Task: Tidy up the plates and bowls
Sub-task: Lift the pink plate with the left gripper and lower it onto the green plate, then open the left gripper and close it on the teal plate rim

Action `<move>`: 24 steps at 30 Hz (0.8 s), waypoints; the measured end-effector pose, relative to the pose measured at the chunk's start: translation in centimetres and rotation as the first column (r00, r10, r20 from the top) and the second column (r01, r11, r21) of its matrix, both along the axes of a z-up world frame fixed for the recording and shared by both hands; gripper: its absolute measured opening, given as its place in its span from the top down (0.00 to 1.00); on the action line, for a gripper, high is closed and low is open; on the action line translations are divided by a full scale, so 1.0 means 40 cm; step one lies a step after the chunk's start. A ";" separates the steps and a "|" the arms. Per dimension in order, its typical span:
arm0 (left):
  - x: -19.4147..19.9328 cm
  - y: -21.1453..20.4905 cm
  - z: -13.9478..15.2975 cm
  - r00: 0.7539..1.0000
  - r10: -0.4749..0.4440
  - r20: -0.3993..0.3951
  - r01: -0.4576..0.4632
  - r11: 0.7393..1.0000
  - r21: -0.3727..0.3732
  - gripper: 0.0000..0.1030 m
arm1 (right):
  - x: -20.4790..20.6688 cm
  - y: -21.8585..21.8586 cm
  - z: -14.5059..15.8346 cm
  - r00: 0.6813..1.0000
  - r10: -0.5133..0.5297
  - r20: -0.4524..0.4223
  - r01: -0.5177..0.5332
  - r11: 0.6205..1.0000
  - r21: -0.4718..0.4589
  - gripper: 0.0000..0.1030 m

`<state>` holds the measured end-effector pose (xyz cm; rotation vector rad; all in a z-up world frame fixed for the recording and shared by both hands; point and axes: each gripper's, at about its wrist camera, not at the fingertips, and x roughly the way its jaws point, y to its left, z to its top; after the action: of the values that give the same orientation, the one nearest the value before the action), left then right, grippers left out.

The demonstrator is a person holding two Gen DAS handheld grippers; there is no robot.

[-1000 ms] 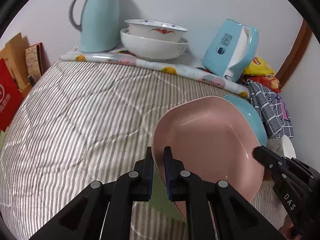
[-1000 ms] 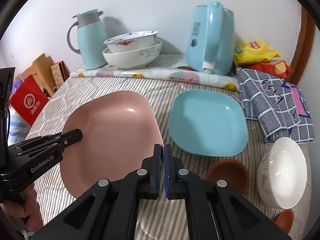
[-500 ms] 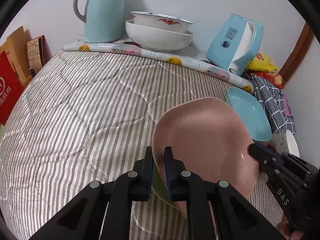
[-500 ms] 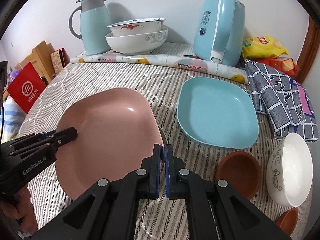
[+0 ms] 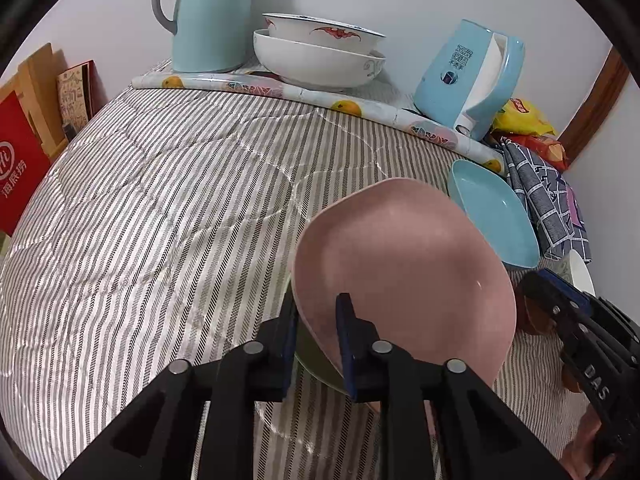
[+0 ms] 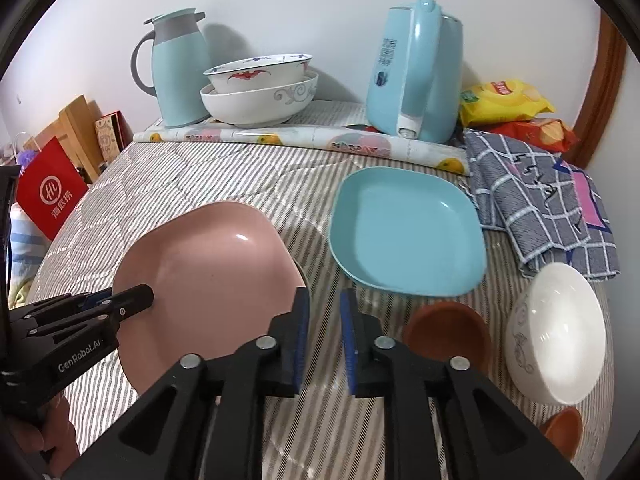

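A grey-and-white striped quilted cloth (image 6: 224, 176) is covering the tabletop. Near its front, a square pink plastic plate (image 5: 404, 272) is lying on a green plate (image 5: 316, 356), of which only a sliver is showing beneath. Just beside it to the right, a square light-blue plastic plate (image 6: 404, 236) is resting flat on the cloth. At the back, two nested white ceramic bowls (image 6: 260, 96) are standing between a pale-blue thermos jug (image 6: 180, 68) and a pale-blue electric kettle (image 6: 416, 72). A white porcelain bowl (image 6: 560, 332) is tilting near the right edge, with a brown clay bowl (image 6: 448, 328) next to it. The left gripper (image 5: 316, 340) has just been opening; its jaws are straddling the pink plate's near rim without pressing it. The right gripper (image 6: 324, 340) has likewise been opening, and its parted jaws are holding nothing, standing just right of the pink plate.
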<state>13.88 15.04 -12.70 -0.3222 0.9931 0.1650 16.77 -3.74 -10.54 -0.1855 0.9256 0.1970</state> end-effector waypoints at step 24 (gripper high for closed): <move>-0.047 -0.054 0.096 0.998 -0.016 0.067 0.012 0.998 0.055 0.42 | -0.134 -0.051 0.060 0.999 -0.027 0.032 0.027 1.000 0.017 0.67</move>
<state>11.98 12.88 -8.85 -0.2691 0.9219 0.1676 11.42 -5.79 -8.13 -0.1607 0.8941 0.1759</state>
